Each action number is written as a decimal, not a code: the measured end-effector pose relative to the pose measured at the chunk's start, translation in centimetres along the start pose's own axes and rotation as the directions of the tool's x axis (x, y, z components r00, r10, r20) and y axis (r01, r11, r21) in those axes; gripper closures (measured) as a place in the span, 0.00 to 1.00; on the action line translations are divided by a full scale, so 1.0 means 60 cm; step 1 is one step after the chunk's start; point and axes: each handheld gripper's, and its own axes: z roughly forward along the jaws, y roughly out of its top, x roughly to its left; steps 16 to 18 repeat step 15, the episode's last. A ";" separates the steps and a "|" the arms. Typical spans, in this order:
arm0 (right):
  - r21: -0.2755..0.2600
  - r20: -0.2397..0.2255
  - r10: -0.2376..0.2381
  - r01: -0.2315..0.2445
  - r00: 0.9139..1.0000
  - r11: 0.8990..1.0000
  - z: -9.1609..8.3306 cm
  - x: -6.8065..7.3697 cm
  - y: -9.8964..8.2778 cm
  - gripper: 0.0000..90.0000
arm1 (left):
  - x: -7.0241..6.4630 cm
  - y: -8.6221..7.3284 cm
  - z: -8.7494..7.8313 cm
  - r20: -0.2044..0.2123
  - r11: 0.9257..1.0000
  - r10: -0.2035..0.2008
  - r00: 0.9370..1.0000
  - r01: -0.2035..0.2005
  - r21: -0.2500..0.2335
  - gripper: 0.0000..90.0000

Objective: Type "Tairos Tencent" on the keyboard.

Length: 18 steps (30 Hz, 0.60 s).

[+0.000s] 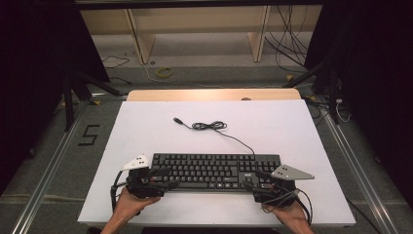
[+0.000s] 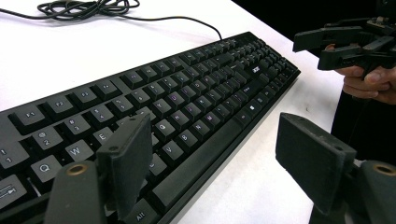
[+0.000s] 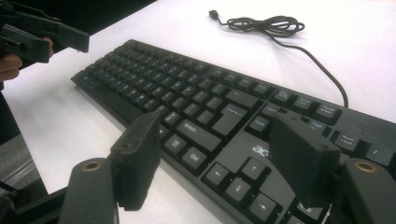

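A black keyboard (image 1: 214, 170) lies on the white board, near its front edge. Its cable runs back to a loose coil (image 1: 209, 126) and ends in a USB plug (image 1: 178, 120). My left gripper (image 1: 166, 178) is open at the keyboard's left end, one jaw over the keys and one off the front edge, as the left gripper view (image 2: 219, 158) shows over the keyboard (image 2: 187, 102). My right gripper (image 1: 254, 180) is open at the right end. In the right gripper view (image 3: 219, 158) it straddles the arrow keys of the keyboard (image 3: 201, 102). Neither holds anything.
The white board (image 1: 146, 126) covers a wooden table (image 1: 214, 94). Beyond it are the floor, shelf legs, loose cables and a yellow-green ring (image 1: 164, 72). A "5" mark (image 1: 89, 135) is on the floor at the left. Metal rails run along both sides.
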 end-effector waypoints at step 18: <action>-0.001 0.002 -0.005 0.005 1.000 1.000 0.000 0.000 0.000 0.38 | 0.001 -0.001 0.003 -0.008 1.000 0.003 1.000 -0.003 0.002 0.30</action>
